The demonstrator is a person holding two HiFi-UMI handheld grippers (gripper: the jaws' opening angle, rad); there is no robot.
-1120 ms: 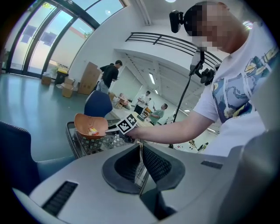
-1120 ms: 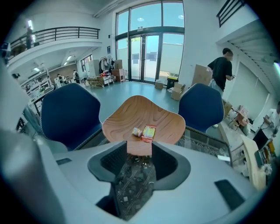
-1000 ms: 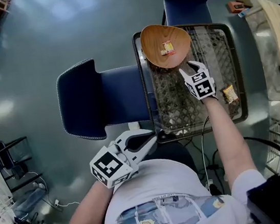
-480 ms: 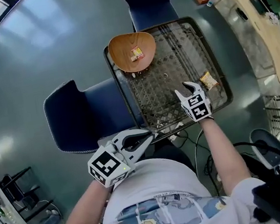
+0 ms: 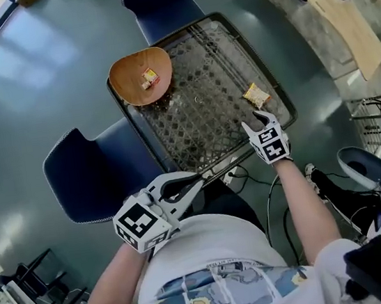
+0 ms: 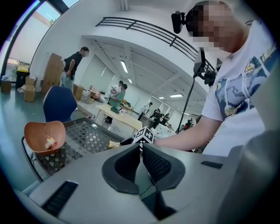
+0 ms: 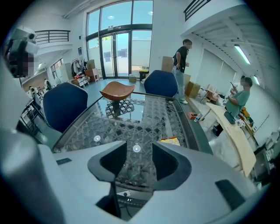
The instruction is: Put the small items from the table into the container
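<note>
Head view, from the left: the left gripper (image 5: 193,183) hangs off the near left corner of the table (image 5: 199,115), close to the person's body. Its own view shows the two pads pressed together with nothing between them, so it is idle.

At the table's far left corner stands the bowl (image 5: 125,87), a wooden one, with a small wrapped item (image 5: 147,79) already lying in it. Most of the table's latticed top between that corner and the near edge is bare.

Near the table's right edge lies a packet (image 5: 256,95), yellowish and flat, well apart from the bowl. Just on the near side of it, over the table's near right part, is the right gripper (image 5: 259,118). Its jaws stand wide apart and hold nothing; in the right gripper view the packet (image 7: 169,141) sits just beyond and a little to the right of the gap, untouched.

The step in hand looks like the reach for this last loose piece. The next move calls for shifting the right gripper slightly forward and rightward, lowering until the pads straddle the packet, closing on it, then carrying it across the table to the bowl. Being thin and flat on the top, it may slip, so a low approach seems wise.
</note>
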